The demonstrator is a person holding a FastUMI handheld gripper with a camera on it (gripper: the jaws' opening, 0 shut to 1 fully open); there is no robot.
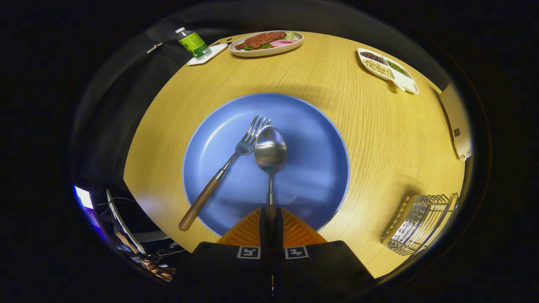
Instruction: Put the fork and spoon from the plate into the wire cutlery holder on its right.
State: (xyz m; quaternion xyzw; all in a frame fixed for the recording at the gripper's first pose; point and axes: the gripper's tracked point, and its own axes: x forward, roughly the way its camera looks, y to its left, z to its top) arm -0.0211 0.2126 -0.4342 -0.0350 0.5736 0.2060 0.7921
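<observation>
Spoon (270, 151) is clamped by its handle between the two fingers of the gripper (270, 216), bowl pointing straight ahead over the middle of the blue plate (320, 126). I cannot tell whether the bowl is clear of the plate yet. Fingers are closed on the handle end, so most of the spoon's length hangs out beyond them.

Fork (223, 168) lies on the plate just beside the spoon; its tines sit close against the spoon bowl, its wooden handle angling back across the plate rim.

For this step I judge: lift straight up first so the bowl does not drag the fork tines, then swing toward the wire cutlery holder (423, 225), which rests on the table (379, 139) beyond the plate's edge. With this end grip, I would expect droop or swing.
</observation>
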